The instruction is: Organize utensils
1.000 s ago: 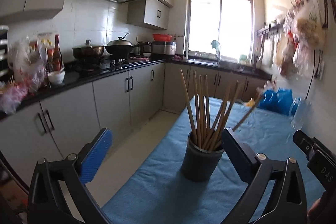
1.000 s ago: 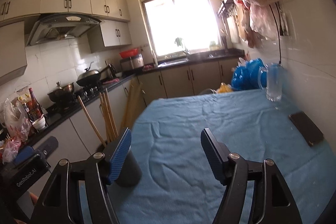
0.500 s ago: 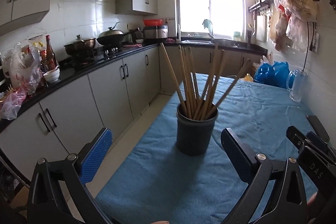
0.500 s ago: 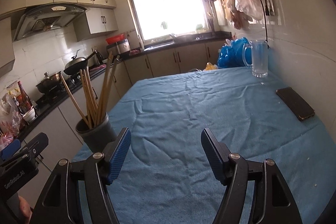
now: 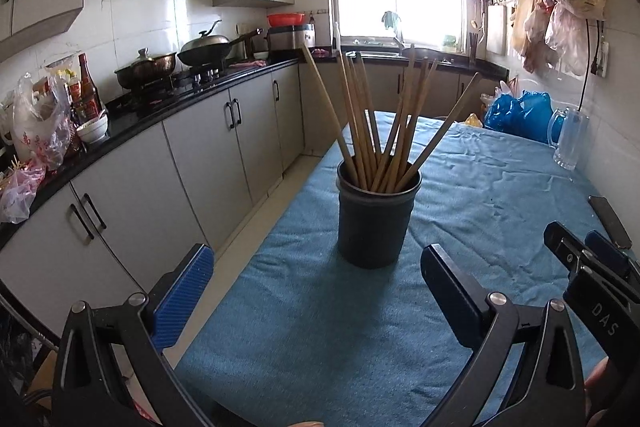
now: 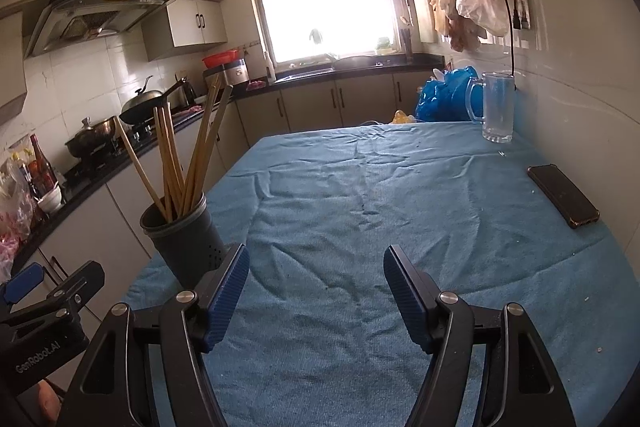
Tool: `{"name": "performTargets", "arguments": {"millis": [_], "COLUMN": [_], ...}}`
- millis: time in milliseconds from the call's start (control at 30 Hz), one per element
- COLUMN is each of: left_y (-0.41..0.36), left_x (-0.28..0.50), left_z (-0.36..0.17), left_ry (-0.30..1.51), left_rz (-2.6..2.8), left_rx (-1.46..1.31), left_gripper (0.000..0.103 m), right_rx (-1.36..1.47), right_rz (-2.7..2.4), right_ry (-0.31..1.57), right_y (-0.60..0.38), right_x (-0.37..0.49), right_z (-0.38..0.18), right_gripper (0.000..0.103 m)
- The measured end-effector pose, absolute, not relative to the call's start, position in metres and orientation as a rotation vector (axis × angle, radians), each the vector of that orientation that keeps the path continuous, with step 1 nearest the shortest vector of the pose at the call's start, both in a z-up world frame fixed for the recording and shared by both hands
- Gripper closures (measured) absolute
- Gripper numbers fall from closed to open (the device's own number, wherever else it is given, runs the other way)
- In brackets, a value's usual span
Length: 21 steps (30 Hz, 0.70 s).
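Note:
A dark round holder (image 5: 374,217) stands upright on the blue cloth of the table (image 5: 320,327), holding several wooden chopsticks (image 5: 384,131) that fan outward. My left gripper (image 5: 316,281) is open, a short way in front of the holder, with nothing between its blue pads. In the right wrist view the same holder (image 6: 184,239) stands at the table's left edge, just left of and behind my right gripper's left finger. My right gripper (image 6: 316,273) is open over bare cloth (image 6: 360,227), holding nothing. Its fingers also show at the right edge of the left wrist view.
A black phone (image 6: 562,195) lies near the table's right edge, a glass mug (image 6: 496,109) and blue plastic bags (image 6: 444,95) at the far right corner. Left of the table a narrow floor strip (image 5: 248,231) runs beside grey cabinets (image 5: 200,163); bags hang on the right wall.
Both views tipped downward as the hands sank. The holder now sits centred and farther ahead of my left gripper. In the right wrist view it came out from behind the left finger. Jaws unchanged.

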<state>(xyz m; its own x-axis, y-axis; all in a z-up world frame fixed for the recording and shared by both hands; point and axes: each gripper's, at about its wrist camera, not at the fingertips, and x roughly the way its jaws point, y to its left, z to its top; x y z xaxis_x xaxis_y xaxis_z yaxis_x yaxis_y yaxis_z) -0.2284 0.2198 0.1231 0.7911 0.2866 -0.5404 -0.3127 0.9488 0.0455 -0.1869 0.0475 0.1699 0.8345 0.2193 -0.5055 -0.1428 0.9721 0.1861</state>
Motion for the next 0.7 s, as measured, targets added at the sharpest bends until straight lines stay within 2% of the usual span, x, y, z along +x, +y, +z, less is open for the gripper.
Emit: {"name": "performTargets", "arguments": {"millis": [700], "left_y": [0.225], "left_x": [-0.232], "left_z": [0.114], "left_ry": [0.6], "left_rz": [0.314], "left_rx": [-0.069], "left_gripper": [0.0], "right_rx": [0.089], "right_rz": [0.183], "right_ry": [0.528], "right_y": [0.062], "right_x": [-0.193], "right_z": [0.169], "right_gripper": [0.027]}}
